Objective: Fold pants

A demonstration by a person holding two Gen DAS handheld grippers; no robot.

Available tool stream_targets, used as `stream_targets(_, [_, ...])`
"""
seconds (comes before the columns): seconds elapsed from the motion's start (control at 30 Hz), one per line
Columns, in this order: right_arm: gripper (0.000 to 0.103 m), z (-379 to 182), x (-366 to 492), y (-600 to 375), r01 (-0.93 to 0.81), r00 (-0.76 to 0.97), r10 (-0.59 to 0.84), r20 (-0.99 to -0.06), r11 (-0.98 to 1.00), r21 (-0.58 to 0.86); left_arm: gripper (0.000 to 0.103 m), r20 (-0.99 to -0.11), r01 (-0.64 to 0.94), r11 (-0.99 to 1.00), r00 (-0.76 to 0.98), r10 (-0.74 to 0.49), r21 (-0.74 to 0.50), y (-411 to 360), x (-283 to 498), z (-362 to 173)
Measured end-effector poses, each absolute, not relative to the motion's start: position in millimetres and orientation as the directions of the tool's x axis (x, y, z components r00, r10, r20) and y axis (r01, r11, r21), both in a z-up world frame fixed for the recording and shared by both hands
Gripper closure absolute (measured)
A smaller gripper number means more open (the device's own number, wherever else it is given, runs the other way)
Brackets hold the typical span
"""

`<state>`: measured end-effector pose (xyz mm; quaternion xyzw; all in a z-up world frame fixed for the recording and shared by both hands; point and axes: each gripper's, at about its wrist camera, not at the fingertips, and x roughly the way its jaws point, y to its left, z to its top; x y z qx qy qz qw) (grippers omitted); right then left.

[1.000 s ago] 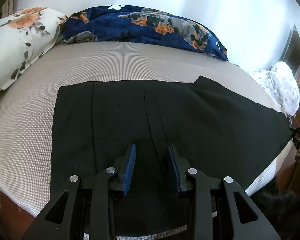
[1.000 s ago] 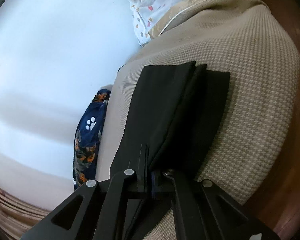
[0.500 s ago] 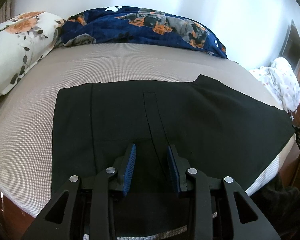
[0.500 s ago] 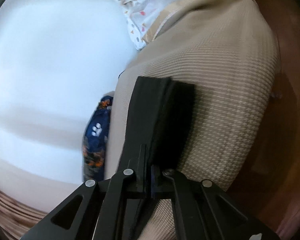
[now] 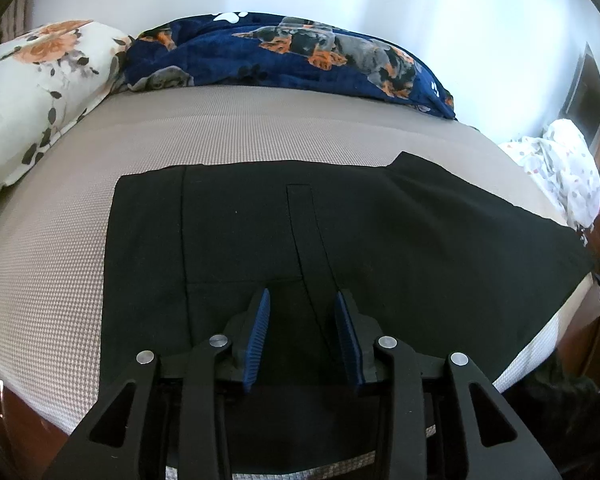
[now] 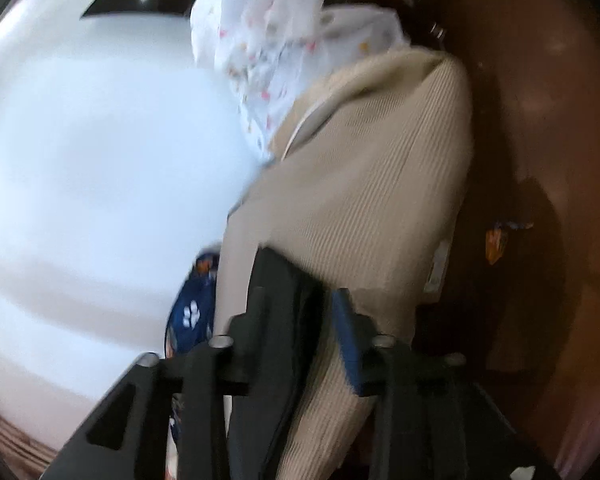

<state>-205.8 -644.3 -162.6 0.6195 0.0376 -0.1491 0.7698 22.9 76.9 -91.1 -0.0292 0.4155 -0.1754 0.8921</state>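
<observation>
Pants (image 5: 340,232) lie flat across the frame's middle on the bed (image 5: 240,136). Left gripper (image 5: 302,336) hovers low centre, jaws apart (nothing between). Right gripper (image 6: 300,320) is opening, pants' edge between its blurred jaws.

Beige bed (image 5: 260,136) bears black pants (image 5: 380,232), blue blanket (image 5: 300,56), pillow (image 5: 32,92).

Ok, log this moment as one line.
pants: flat on bed | left tool: open over waist | right tool: opening, cloth between jaws

Bare bed (image 5: 228,136) beyond pants (image 5: 380,232); blanket (image 5: 292,56) and pillow (image 5: 32,92) block
</observation>
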Motion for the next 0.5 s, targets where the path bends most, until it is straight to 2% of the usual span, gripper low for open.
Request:
stream_targets(0.2, [0.068, -170, -201, -654, 0.255, 0.964, -0.124, -0.234, 0.188, 0.949, 0.066, -0.732, 0.281, 0.94, 0.597, -0.329, -0.194, 75, 23, -91])
stream_targets(0.3, [0.068, -172, -193, -650, 0.235, 0.972, -0.086, -0.221, 0.217, 0.948, 0.058, -0.731, 0.292, 0.935, 0.59, -0.342, -0.201, 73, 22, -91])
stream_targets(0.5, [0.068, -169, -167, -644, 0.228, 0.974, -0.035, -0.226, 0.241, 0.944, 0.039, -0.738, 0.33, 0.934, 0.595, -0.318, -0.137, 59, 20, -91])
